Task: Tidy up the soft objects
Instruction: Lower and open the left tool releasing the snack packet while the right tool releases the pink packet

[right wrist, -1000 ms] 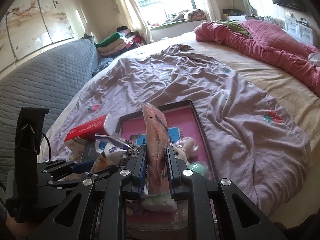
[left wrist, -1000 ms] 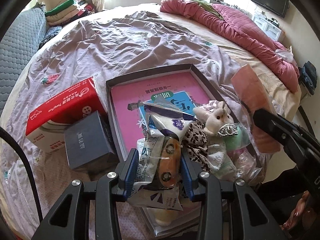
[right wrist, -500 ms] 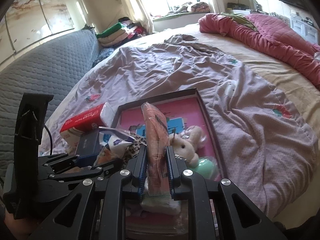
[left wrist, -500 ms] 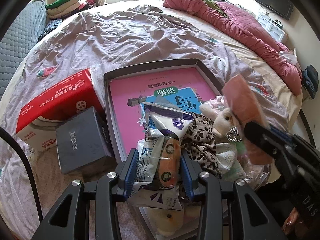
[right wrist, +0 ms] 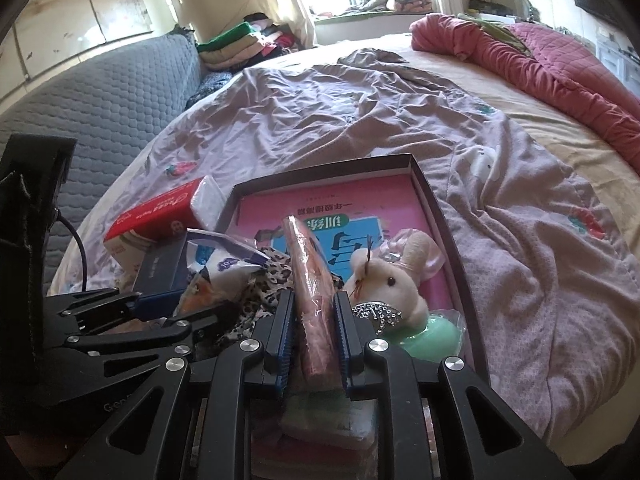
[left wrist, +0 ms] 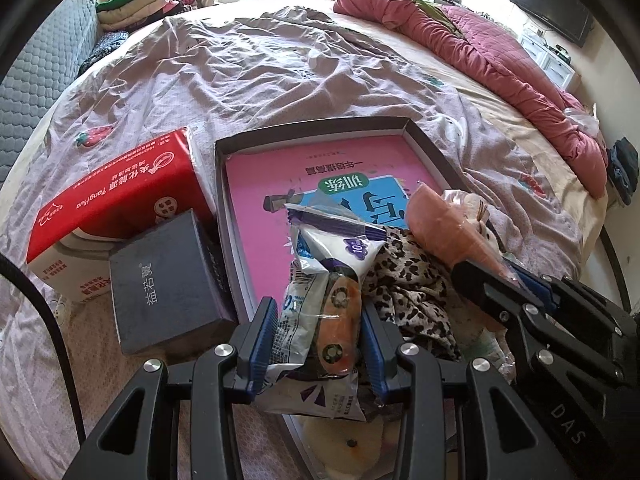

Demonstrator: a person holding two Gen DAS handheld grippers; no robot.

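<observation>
A shallow dark tray [left wrist: 320,128] on the bed holds a pink book [left wrist: 264,176], a leopard-print cloth [left wrist: 412,280], a plush bunny [right wrist: 392,280] and a green soft item [right wrist: 436,332]. My left gripper [left wrist: 318,320] is shut on a white-and-purple plastic packet [left wrist: 316,276] with an orange piece inside, low over the tray's near end. My right gripper [right wrist: 314,308] has a long pink wrapped pack [right wrist: 308,264] upright between its pads. Its jaws are opening slightly, and the pads still touch the pack. The pack stands just left of the bunny, above the leopard cloth.
A red tissue box [left wrist: 120,188] and a dark grey box [left wrist: 164,280] sit just left of the tray. Rumpled lilac bedding [left wrist: 280,60] covers the bed, with a red quilt [left wrist: 500,52] at the far right. A grey padded headboard [right wrist: 100,112] and folded clothes [right wrist: 240,40] lie beyond.
Both grippers have sunk toward the tray. The right one carried the pink pack down and in over the pile beside the bunny. The left keeps its hold on the packet.
</observation>
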